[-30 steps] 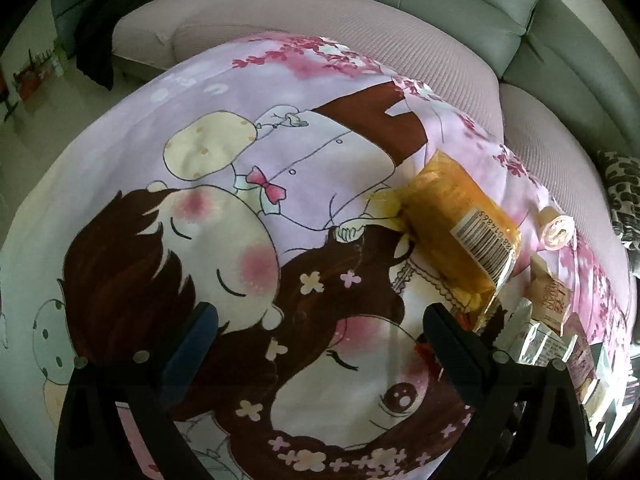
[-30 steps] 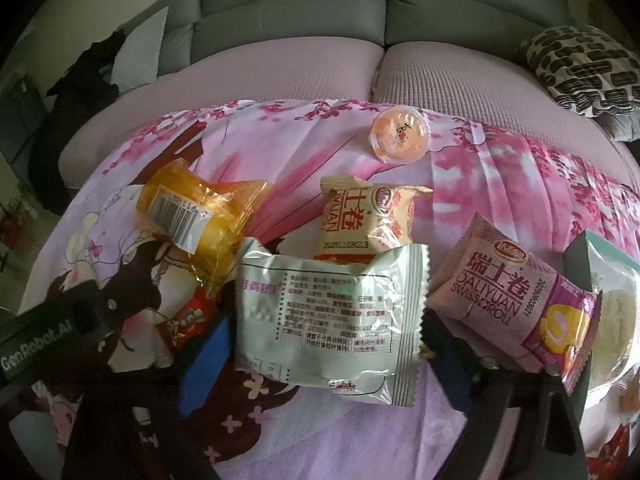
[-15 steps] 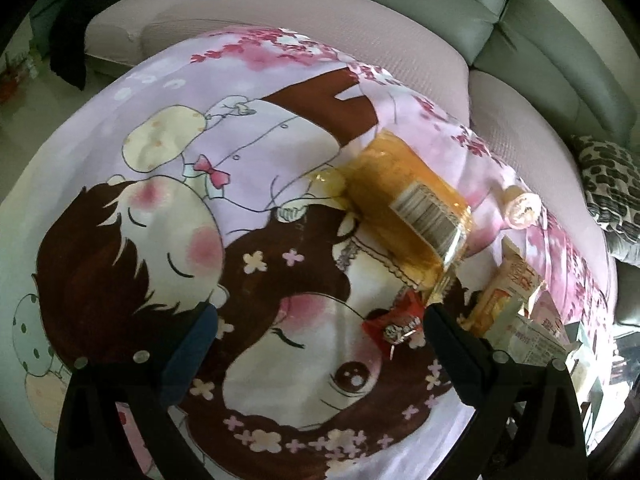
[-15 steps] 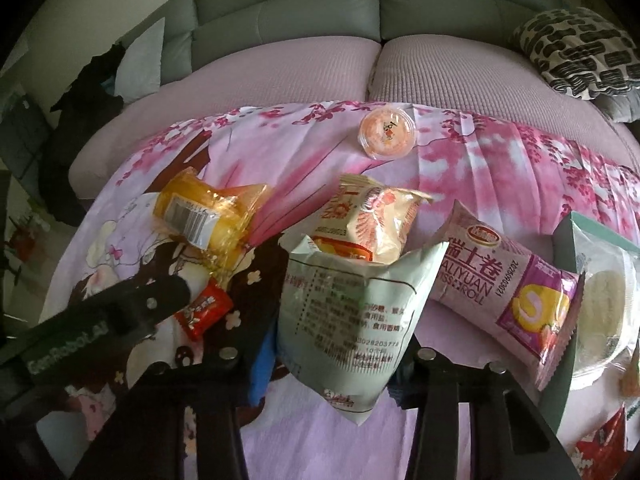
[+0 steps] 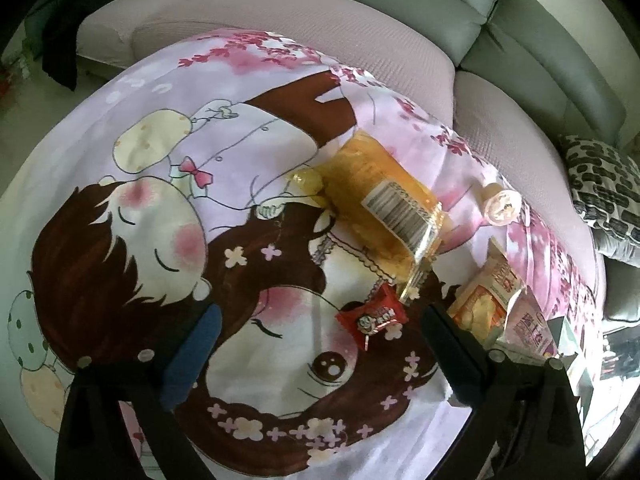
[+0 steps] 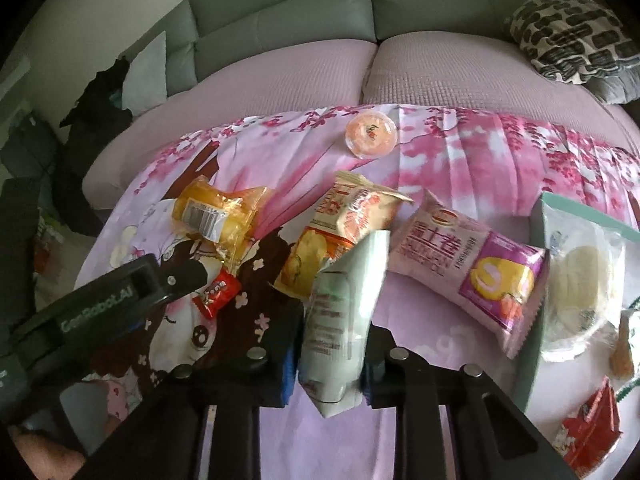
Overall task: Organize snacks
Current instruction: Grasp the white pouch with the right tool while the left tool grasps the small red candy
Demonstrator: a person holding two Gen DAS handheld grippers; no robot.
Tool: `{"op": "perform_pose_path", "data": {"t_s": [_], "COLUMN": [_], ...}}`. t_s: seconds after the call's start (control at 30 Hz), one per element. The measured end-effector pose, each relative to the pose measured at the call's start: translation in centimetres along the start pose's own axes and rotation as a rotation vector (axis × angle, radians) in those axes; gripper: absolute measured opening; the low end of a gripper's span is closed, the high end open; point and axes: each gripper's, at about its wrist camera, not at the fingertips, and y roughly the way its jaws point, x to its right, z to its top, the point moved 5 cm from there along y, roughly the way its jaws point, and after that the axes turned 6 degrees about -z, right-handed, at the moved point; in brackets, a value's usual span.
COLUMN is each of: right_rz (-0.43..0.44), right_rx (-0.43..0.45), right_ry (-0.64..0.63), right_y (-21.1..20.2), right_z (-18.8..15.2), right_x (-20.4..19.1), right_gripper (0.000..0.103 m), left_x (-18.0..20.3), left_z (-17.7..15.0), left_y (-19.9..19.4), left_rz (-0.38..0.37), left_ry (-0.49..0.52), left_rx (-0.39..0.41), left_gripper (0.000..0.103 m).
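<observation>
From the left gripper (image 5: 316,340), the printed cloth (image 5: 168,208) lies bare from nine o'clock round to twelve, an easy way through. At one o'clock the yellow packet (image 5: 380,196) blocks, with the small red candy (image 5: 372,316) just beside its near end. Toward three o'clock the snack bags crowd together: the chip bag (image 6: 340,232), the pink roll packet (image 6: 468,264), the teal box (image 6: 536,300).

Pale green packet (image 6: 344,320), orange-yellow bag (image 5: 384,196), small red wrapper (image 5: 372,316), pink cartoon-print cloth (image 5: 200,240)
</observation>
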Motion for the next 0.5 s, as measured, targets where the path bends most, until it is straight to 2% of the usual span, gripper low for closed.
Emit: {"op": "perform_pose_path", "data": {"t_s": [0.07, 0.13, 0.5], "right_rz": [0.007, 0.011, 0.001], "right_rx": [0.004, 0.007, 0.027], "right_ry": [0.019, 0.040, 0.143], "right_y": [-0.6, -1.1, -3.3], "right_z": [0.0, 0.0, 0.4], "right_x": [0.6, 1.2, 5.1], "right_gripper": [0.025, 0.025, 0.025], "left_x": [0.3, 0.6, 3.0], "left_z": [-0.1, -0.2, -1.3], "left_y": [0.1, 0.3, 1.8], "left_rz": [-0.004, -0.008, -0.014], "left_ry": [0.007, 0.014, 0.119], "left_rx": [-0.008, -0.016, -0.074], "left_gripper": [0.094, 0.087, 0.086]}}
